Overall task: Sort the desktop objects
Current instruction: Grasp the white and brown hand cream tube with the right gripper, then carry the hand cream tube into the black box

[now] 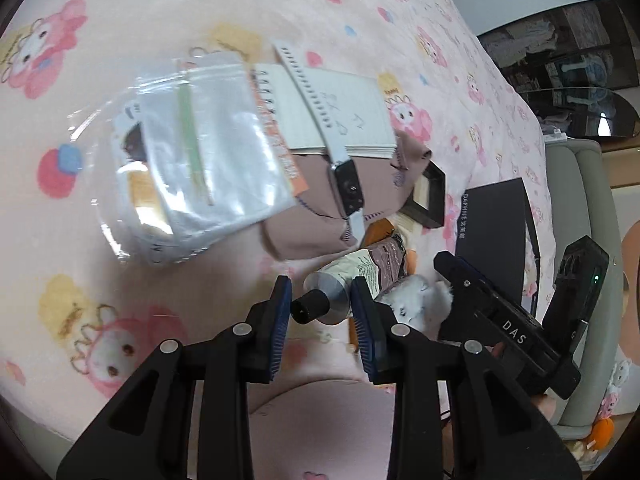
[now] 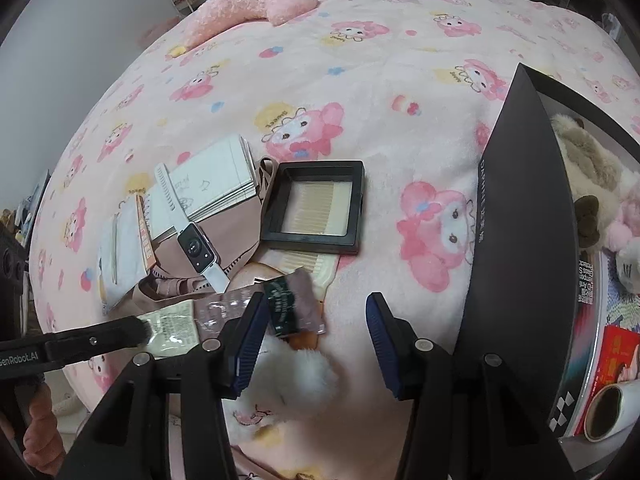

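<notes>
The left gripper (image 1: 320,312) is reaching down over a pink cartoon-print blanket (image 1: 140,12), its 2 blue-padded jaws standing narrowly apart around the silver neck and black cap of a cream tube (image 1: 352,276). The right pad is lying against the tube's shoulder; the left pad is showing a sliver of gap beside the cap, so a firm grip cannot be told. The tube is lying on its side, its crimped end pointing toward 1 o'clock, across a white fluffy toy (image 1: 416,300).

The right gripper (image 2: 316,336) is hanging with its jaws about half spread and holding nothing; the fluffy toy is sitting just below and between them, and a dark green sachet (image 2: 282,308) is lying just beside the left pad.

From the right wrist view, a black square frame case (image 2: 316,204) is resting at 12 o'clock from the jaws, with a cream comb (image 2: 308,264) poking out beneath it. At 10 o'clock, a white-strapped smartwatch (image 2: 196,246) is draped over a mauve pouch (image 2: 232,240), which is also carrying 2 spiral notepads (image 2: 216,184) and a clear zip bag (image 1: 192,152). At 2 o'clock, a tall black box (image 2: 520,248) is standing open, holding plush toys, a tape roll and printed packets.
</notes>
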Motion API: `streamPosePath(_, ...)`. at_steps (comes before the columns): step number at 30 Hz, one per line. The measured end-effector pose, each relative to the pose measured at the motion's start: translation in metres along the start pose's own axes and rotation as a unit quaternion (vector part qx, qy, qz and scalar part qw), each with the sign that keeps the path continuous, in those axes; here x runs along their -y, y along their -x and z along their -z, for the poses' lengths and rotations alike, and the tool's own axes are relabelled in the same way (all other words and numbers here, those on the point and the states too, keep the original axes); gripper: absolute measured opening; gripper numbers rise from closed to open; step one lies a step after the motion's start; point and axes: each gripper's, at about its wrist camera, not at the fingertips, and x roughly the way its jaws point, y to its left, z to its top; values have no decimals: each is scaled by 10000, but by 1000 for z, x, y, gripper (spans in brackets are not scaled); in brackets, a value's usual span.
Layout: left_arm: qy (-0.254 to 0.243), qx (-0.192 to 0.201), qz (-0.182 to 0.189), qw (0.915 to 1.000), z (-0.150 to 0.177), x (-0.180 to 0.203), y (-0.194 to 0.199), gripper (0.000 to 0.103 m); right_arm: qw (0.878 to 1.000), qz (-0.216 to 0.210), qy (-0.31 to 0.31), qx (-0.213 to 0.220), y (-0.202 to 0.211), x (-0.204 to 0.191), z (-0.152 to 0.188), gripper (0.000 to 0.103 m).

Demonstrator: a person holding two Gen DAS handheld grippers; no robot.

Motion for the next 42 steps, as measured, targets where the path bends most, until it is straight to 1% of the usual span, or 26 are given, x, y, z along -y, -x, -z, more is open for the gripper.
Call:
streamPosePath(2, 122, 19, 92, 9999, -1, -11, 3, 31, 9999, -100, -1, -132, -8, 0, -2, 51)
streamPosePath(5, 196, 72, -52, 9998, -3, -17, -1, 32, 9988, -344, -4, -337, -22, -1, -3, 53)
streamPosePath(7, 156, 33, 167, 9997, -1, -15, -4, 41, 9984, -354, 38, -445, -30, -2, -5, 53)
streamPosePath(8, 169, 24, 270, 9995, -2, -15, -7, 43, 9980, -396, 57, -486, -34, -2, -6, 54)
streamPosePath(9, 168, 38, 295, 9994, -3, -14, -8, 45, 9975, -490, 49, -500, -36, -2, -7, 58)
streamPosePath(10, 185, 46, 214, 9996, -3, -14, -10, 45, 9966, -619, 37, -539, -39, -3, -8, 60)
streamPosePath(12, 196, 99, -50, 9997, -4, -15, -13, 45, 9933, -913, 112, -700, -48, -9, -9, 69)
streamPosePath(13, 240, 140, -182, 9994, -3, -17, -13, 45, 9935, -858, 264, -697, -50, -14, -8, 70)
streamPosePath(14, 316, 184, -275, 9990, -2, -21, -12, 45, 9940, -785, 372, -662, -50, -18, -9, 70)
streamPosePath(17, 536, 241, -133, 9982, 5, -33, -7, 45, 9941, -813, 445, -568, -42, -23, -9, 69)
streamPosePath(19, 558, 234, 12, 9982, 8, -35, -7, 45, 9947, -853, 497, -295, -27, -26, -9, 68)
streamPosePath(20, 534, 195, 66, 9984, 8, -35, -8, 45, 9956, -732, 574, -84, -18, -29, -9, 69)
streamPosePath(21, 541, 174, 57, 9984, 8, -35, -11, 45, 9952, -653, 717, 96, -11, -33, -9, 69)
streamPosePath(22, 581, 158, 26, 9982, 7, -37, -15, 45, 9935, -708, 876, 139, -10, -39, -11, 69)
streamPosePath(23, 601, 141, 14, 9981, 6, -37, -18, 45, 9909, -892, 1012, -16, -15, -43, -13, 68)
streamPosePath(25, 582, 139, 32, 9982, 5, -39, -23, 47, 9866, -1177, 1007, -505, -36, -48, -15, 68)
streamPosePath(26, 557, 136, 39, 9983, 5, -39, -26, 48, 9862, -1154, 941, -722, -48, -48, -16, 68)
streamPosePath(27, 636, 69, 90, 9979, 5, -43, -30, 48, 9875, -1038, 892, -781, -55, -49, -12, 69)
streamPosePath(28, 747, 59, 194, 9970, 5, -46, -31, 46, 9879, -1032, 857, -782, -60, -48, -11, 69)
streamPosePath(29, 758, 99, 251, 9968, 5, -47, -29, 46, 9881, -1074, 790, -762, -62, -46, -9, 69)
streamPosePath(30, 726, 98, 275, 9969, 5, -46, -29, 46, 9880, -1142, 733, -732, -61, -45, -7, 60)
streamPosePath(31, 679, 123, 204, 9974, 5, -42, -26, 46, 9861, -1304, 732, -718, -58, -47, -6, 49)
streamPosePath(32, 594, 162, 137, 9980, 8, -39, -23, 46, 9833, -1453, 800, -750, -54, -51, -4, 47)
streamPosePath(35, 364, 277, 139, 9989, 15, -23, -15, 46, 9831, -1379, 1070, -558, -37, -60, -1, 46)
streamPosePath(40, 141, 512, 241, 9983, 29, -2, 5, 46, 9827, -1556, 954, -327, -3, -49, 1, 43)
streamPosePath(42, 2, 570, 293, 9979, 35, 12, 13, 46, 9830, -1530, 988, -225, 13, -46, 9, 43)
